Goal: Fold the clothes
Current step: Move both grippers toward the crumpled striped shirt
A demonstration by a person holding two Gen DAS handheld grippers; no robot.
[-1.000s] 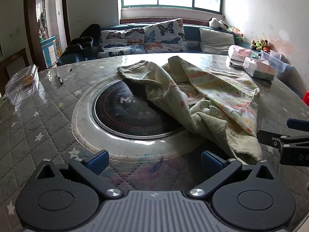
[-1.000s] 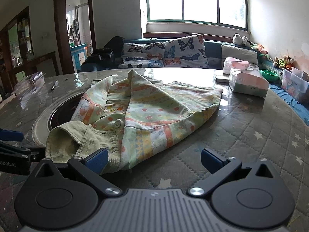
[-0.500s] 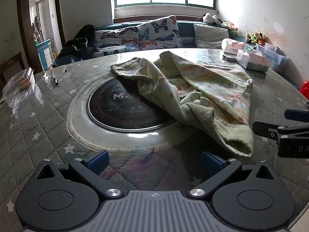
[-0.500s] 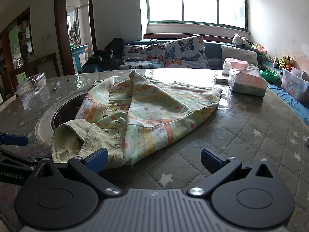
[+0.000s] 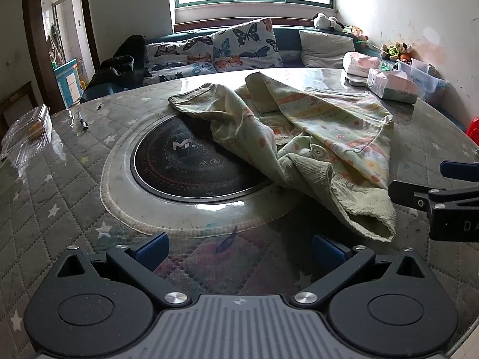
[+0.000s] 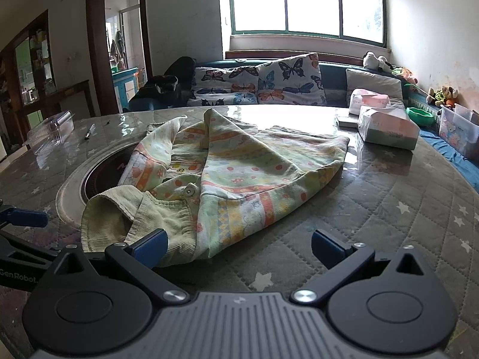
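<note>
Garment [image 6: 239,176]: crumpled, unfolded, mid-counter [image 6: 389,215], ribbed cuff [image 5: 365,215] toward near edge. Left tongs [image 5: 239,246] and right tongs [image 6: 239,243]: both spread wide, holding nothing. Step judged as approach; next move calls for gripping cuff and hem to spread flat.

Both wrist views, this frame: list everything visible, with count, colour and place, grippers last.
Pale green patterned child's garment: one, crumpled, table centre, partly over the hob.
Round black induction hob: one, set into the table.
Grey quilted star-print table cover: one, under a glossy sheet.
Clear plastic clamshell box: one, table's far left edge.
Pen: one, dark, near the clamshell.
Pink and white tissue packs: two, table's far right.
Butterfly-print cushions: several, white, on the blue sofa.
Plain grey cushion: one, sofa's right end.
Soft toys: a few, right corner.
Left gripper: black, blue pads, open, empty.
Right gripper: same, open, left pad at the garment's hem.
</note>
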